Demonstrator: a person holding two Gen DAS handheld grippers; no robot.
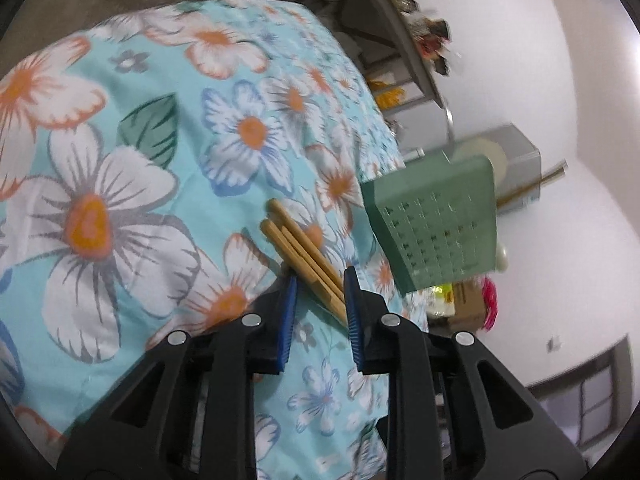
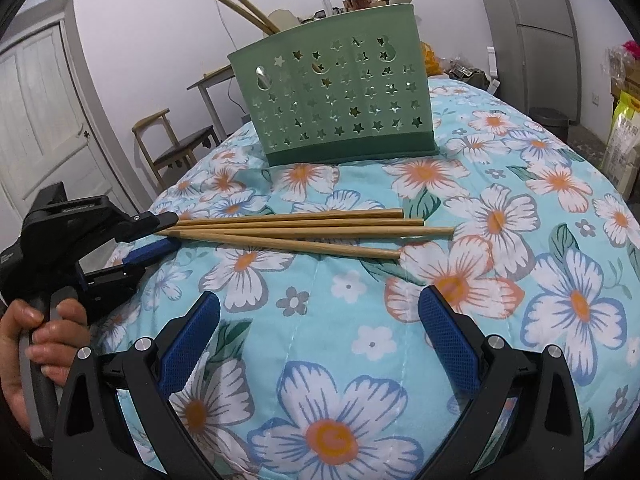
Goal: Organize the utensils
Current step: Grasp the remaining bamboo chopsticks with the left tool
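Observation:
Several wooden chopsticks (image 2: 296, 230) lie side by side on the floral tablecloth (image 2: 360, 320). My left gripper (image 1: 320, 284) is open, its blue pads on either side of the chopsticks' (image 1: 304, 256) thin ends; it also shows in the right wrist view (image 2: 160, 232). A green utensil basket (image 2: 340, 104) with star holes stands behind them and holds two chopsticks (image 2: 240, 6). It shows to the right in the left wrist view (image 1: 436, 224). My right gripper (image 2: 320, 320) is open and empty, hovering in front of the chopsticks.
A wooden chair (image 2: 176, 148) and a door (image 2: 44, 120) stand at the left beyond the table. Bags and boxes (image 2: 624, 120) sit at the right. A cluttered grey shelf (image 1: 400, 40) stands behind the table.

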